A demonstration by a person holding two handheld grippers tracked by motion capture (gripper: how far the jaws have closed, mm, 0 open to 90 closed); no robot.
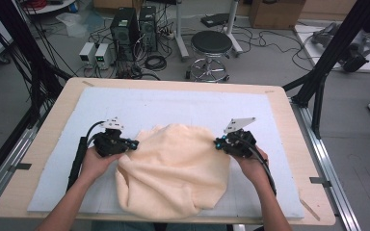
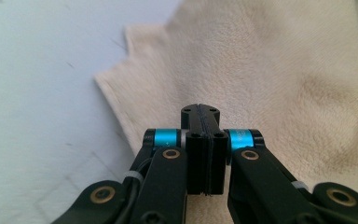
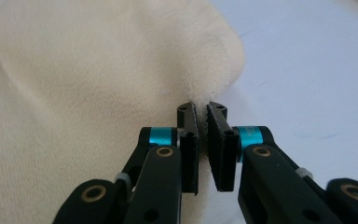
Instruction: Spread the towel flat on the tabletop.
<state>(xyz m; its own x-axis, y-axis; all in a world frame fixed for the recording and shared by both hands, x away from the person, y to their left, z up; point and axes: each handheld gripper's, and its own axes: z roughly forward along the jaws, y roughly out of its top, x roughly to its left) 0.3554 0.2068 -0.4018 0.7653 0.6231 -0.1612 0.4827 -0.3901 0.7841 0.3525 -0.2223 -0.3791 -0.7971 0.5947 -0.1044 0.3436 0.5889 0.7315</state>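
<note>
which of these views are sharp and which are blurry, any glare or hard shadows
High view: even, soft light, no glare, only faint shadows in the folds of the cream towel. Left gripper view: the left gripper is sharp, the towel behind it slightly soft. Right gripper view: the right gripper is crisp, while the towel and the white sheet blur with distance.

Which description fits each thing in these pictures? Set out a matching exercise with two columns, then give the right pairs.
Things:
1. left tool
2. right tool
3. towel
4. stool

Descriptions:
A. cream, rumpled on the white mat
B. jaws pressed fully together above the towel's edge
C. on the floor beyond the table
D. jaws slightly apart with cloth between them

Pairs: 1-B, 2-D, 3-A, 4-C
</note>
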